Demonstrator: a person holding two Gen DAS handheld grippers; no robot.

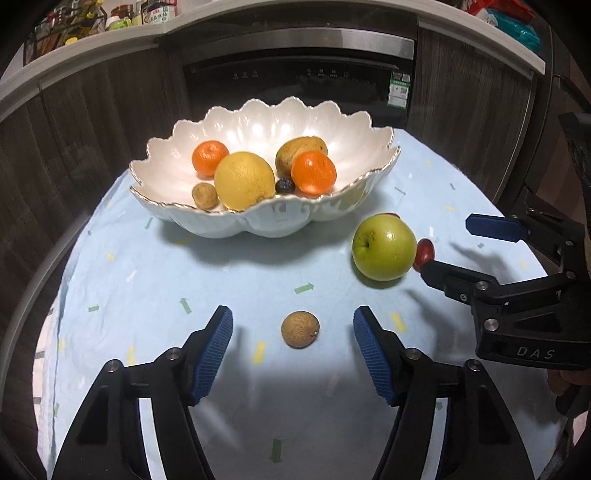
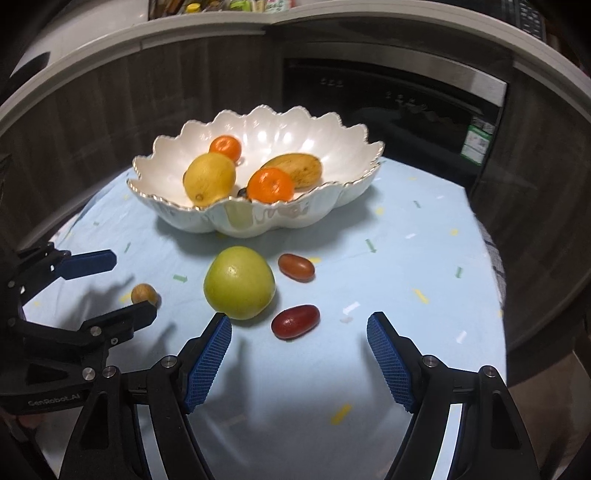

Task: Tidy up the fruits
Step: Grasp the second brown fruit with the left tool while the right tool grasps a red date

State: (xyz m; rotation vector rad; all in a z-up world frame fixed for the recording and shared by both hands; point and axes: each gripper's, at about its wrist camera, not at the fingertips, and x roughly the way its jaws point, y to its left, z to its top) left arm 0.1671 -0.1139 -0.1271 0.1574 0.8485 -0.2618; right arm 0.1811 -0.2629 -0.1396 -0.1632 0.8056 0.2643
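A white scalloped bowl (image 1: 236, 122) (image 2: 332, 133) holds two oranges, a yellow citrus, a brownish fruit, a small brown fruit and a dark berry. On the cloth lie a green apple (image 1: 384, 248) (image 2: 239, 282), two red oval fruits (image 2: 295, 321) (image 2: 296, 267) and a small brown round fruit (image 1: 299, 329) (image 2: 144, 294). My left gripper (image 1: 293, 349) (image 2: 131, 286) is open, with the brown fruit between its fingers. My right gripper (image 2: 299, 350) (image 1: 448, 245) is open, just behind the nearer red fruit, to the right of the apple.
A pale blue cloth (image 1: 240, 280) (image 2: 406, 258) covers the small table; its edges drop off on all sides. Dark wooden cabinets and a black built-in appliance (image 1: 295, 77) stand behind. A counter above holds jars and packets (image 1: 110, 18).
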